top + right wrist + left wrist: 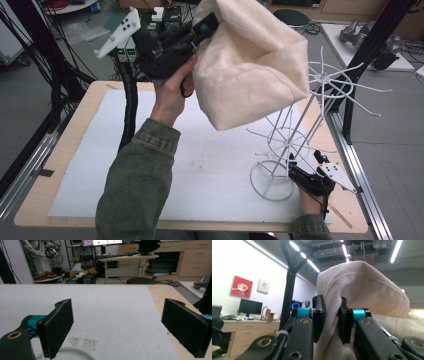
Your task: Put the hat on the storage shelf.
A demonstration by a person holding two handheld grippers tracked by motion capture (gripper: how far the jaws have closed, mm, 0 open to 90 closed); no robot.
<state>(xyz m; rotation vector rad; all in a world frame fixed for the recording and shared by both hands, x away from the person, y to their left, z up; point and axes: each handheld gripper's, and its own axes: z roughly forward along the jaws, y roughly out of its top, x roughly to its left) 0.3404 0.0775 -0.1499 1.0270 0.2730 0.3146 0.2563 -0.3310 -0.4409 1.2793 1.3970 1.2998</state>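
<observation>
Left gripper view has the cream cloth (362, 295) bunched right between the jaws, pinched tight, folds spilling above and below. From the high view, the left gripper (202, 32) holds it aloft over the white wire rack (300, 125). Down low, the right gripper (306, 159) sits at the rack's ring base, jaws spread wide, nothing between them. Cloth hides the rack's top-left arms.
</observation>
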